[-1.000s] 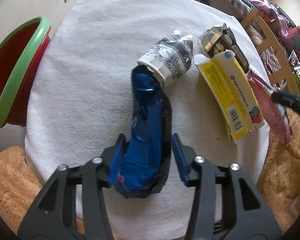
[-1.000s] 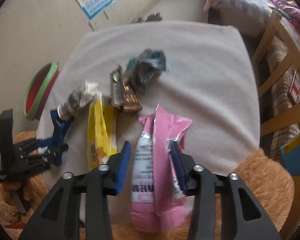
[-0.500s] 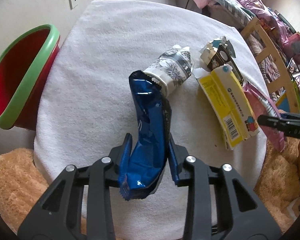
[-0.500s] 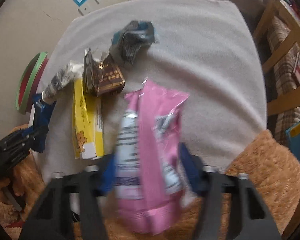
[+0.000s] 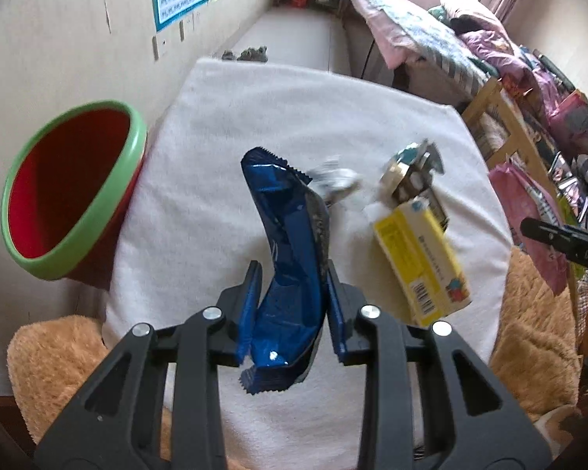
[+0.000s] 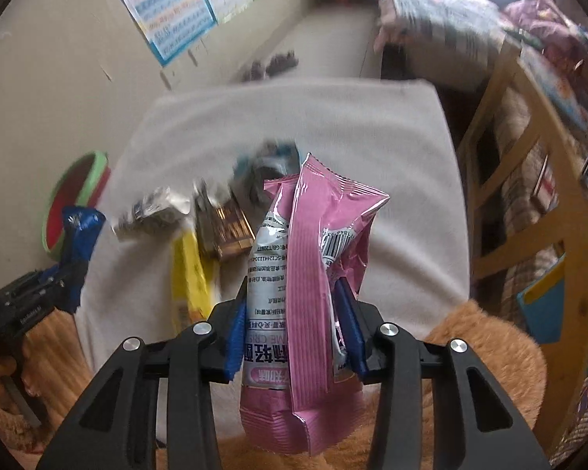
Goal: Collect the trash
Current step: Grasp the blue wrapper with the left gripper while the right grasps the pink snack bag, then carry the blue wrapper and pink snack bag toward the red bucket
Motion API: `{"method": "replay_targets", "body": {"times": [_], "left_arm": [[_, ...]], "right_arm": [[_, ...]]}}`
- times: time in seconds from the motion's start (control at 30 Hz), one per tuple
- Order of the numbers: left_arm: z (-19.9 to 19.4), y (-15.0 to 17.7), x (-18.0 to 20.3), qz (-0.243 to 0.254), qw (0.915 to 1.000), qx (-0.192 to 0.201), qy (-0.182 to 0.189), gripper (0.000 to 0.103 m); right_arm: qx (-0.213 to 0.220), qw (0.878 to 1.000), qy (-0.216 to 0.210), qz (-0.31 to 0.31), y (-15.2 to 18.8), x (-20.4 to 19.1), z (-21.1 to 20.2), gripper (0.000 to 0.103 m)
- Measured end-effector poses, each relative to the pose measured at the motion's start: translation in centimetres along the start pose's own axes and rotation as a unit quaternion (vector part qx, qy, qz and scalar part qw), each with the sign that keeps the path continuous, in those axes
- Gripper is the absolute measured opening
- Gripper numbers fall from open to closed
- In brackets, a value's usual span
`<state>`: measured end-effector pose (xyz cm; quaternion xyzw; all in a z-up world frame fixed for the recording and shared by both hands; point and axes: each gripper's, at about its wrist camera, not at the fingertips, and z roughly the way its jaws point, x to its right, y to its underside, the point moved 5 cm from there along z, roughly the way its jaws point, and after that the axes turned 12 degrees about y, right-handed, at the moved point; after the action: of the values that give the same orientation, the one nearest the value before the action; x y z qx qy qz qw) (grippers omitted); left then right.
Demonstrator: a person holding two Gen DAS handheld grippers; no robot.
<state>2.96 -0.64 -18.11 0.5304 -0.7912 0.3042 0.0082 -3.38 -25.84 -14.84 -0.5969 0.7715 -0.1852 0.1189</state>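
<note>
My left gripper (image 5: pixel 294 305) has its jaws closing on a blue foil wrapper (image 5: pixel 290 243), which stands up between the pads, lifted off the white towel (image 5: pixel 223 125). My right gripper (image 6: pixel 294 317) has its jaws closing on a pink snack bag (image 6: pixel 313 274), raised above the same towel (image 6: pixel 403 180). On the towel lie a yellow box (image 5: pixel 419 258), a brown crumpled packet (image 5: pixel 411 180) and a grey printed paper cup (image 5: pixel 333 180). A red bin with a green rim (image 5: pixel 70 192) stands left of the towel.
Orange fluffy rug (image 5: pixel 58 356) lies around the towel's near edge. A wooden chair frame (image 6: pixel 529 164) and a cluttered bed (image 5: pixel 431 39) are on the right. A wall with posters (image 6: pixel 176 11) rises at the back left. The left gripper (image 6: pixel 31 305) shows at the left edge.
Both grippers tightened on their wrappers and rose, lifting the blue wrapper and the pink bag off the towel. The views tilted up, showing more of the room.
</note>
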Motion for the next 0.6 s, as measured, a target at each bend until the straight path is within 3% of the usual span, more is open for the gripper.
{"method": "replay_targets", "body": {"times": [0.27, 0.6], "left_arm": [[-1.3, -1.3, 1.1, 0.008, 0.9996, 0.025, 0.005, 0.030], [-2.4, -1.9, -0.1, -0.008, 0.9991, 0.041, -0.001, 0.030]], "right_arm": [[0.057, 0.998, -0.013, -0.024, -2.6, -3.8, -2.0, 0.040], [0.074, 0.996, -0.015, -0.044, -3.3, -5.6, -2.7, 0.040]]}}
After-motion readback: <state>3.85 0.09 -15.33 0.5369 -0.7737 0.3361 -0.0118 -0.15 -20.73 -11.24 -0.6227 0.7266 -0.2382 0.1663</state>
